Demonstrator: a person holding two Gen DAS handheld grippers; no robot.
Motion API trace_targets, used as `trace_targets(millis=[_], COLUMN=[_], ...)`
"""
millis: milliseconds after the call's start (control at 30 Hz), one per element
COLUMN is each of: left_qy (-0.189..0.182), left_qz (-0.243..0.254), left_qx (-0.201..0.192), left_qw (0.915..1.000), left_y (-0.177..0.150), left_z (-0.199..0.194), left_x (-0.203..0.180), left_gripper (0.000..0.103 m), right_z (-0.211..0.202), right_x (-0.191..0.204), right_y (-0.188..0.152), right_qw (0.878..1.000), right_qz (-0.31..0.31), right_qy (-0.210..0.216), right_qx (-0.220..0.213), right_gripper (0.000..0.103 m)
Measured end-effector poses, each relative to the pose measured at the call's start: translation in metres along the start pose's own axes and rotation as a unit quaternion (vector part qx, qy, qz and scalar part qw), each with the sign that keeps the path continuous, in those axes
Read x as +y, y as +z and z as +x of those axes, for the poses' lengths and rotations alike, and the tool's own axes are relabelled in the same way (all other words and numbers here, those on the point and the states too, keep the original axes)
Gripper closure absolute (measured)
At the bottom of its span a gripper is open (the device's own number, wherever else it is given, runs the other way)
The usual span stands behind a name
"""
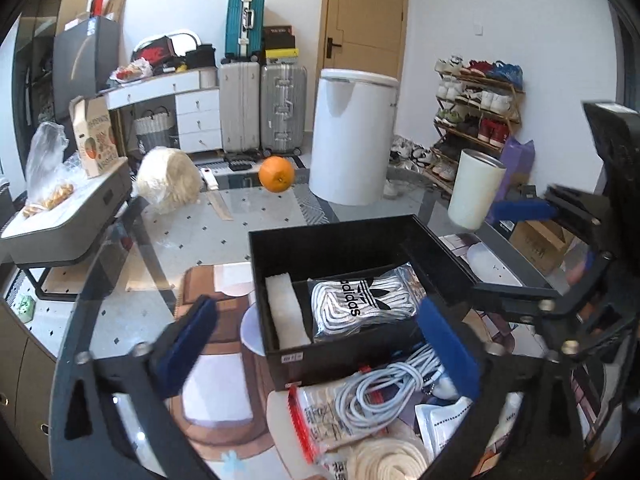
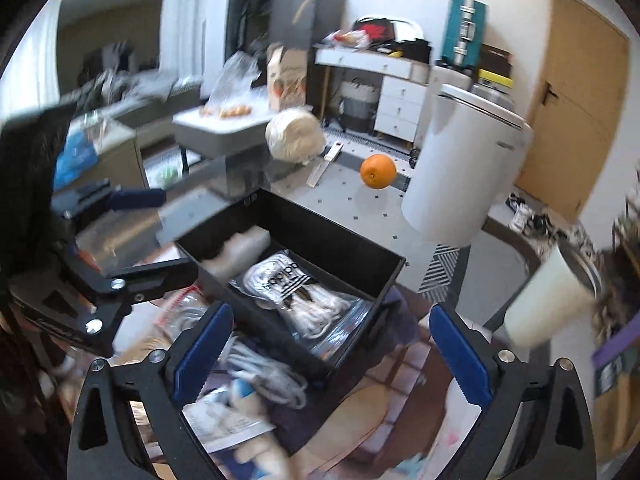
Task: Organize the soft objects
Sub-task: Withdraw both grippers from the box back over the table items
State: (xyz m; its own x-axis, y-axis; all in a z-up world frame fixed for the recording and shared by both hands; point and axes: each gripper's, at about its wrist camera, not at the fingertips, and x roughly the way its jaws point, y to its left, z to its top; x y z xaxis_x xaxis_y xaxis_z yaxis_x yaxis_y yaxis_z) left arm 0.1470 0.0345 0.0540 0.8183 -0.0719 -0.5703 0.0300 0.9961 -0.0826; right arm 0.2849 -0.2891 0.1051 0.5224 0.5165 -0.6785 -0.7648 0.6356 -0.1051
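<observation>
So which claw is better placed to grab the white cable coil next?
Probably left. The left claw stands open, and the white cable coil lies just short of the black box, by its blue pad. The right claw is open too, but sits over the box corner.

Legible: "adidas" with trefoil logo, black print on clear bag of white laces (image 1: 362,304), lying in black box (image 1: 332,240). Print on red-zip bag (image 1: 320,416) and on carton (image 1: 96,140): too small to read.
</observation>
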Motion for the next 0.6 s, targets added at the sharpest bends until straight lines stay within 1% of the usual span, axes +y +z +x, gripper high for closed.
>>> trace_targets(millis=[67, 167, 333, 400, 500, 600], left_qy=[0.003, 0.007, 0.011, 0.009, 0.004, 0.012], left_qz=[-0.001, 0.0, 0.018, 0.015, 0.008, 0.012], left_qx=[-0.011, -0.014, -0.024, -0.031, -0.024, -0.02], left_qw=[0.9999, 0.9999, 0.9995, 0.9994, 0.9997, 0.9996], left_y=[-0.003, -0.007, -0.014, -0.017, -0.021, -0.028], left_z=[-0.009, -0.016, -0.033, -0.039, -0.042, -0.047], left_x=[0.0, -0.003, -0.01, -0.01, -0.008, -0.01], left_gripper=[0.0, 0.0, 0.0, 0.0, 0.0, 0.0], right_z=[-0.013, -0.026, -0.044, -0.047, -0.05, -0.051], right_x=[0.0, 0.004, 0.01, 0.009, 0.013, 0.018], right_y=[-0.008, -0.019, -0.035, -0.041, -0.052, -0.062], right_qw=[1.0, 0.999, 0.998, 0.997, 0.997, 0.998], right_qz=[0.029, 0.05, 0.059, 0.07, 0.072, 0.066], right_qy=[0.002, 0.003, 0.002, 0.006, 0.013, 0.017], right_qx=[-0.013, -0.019, -0.027, -0.025, -0.016, -0.013], right_gripper=[0.001, 0.001, 0.001, 0.001, 0.001, 0.001])
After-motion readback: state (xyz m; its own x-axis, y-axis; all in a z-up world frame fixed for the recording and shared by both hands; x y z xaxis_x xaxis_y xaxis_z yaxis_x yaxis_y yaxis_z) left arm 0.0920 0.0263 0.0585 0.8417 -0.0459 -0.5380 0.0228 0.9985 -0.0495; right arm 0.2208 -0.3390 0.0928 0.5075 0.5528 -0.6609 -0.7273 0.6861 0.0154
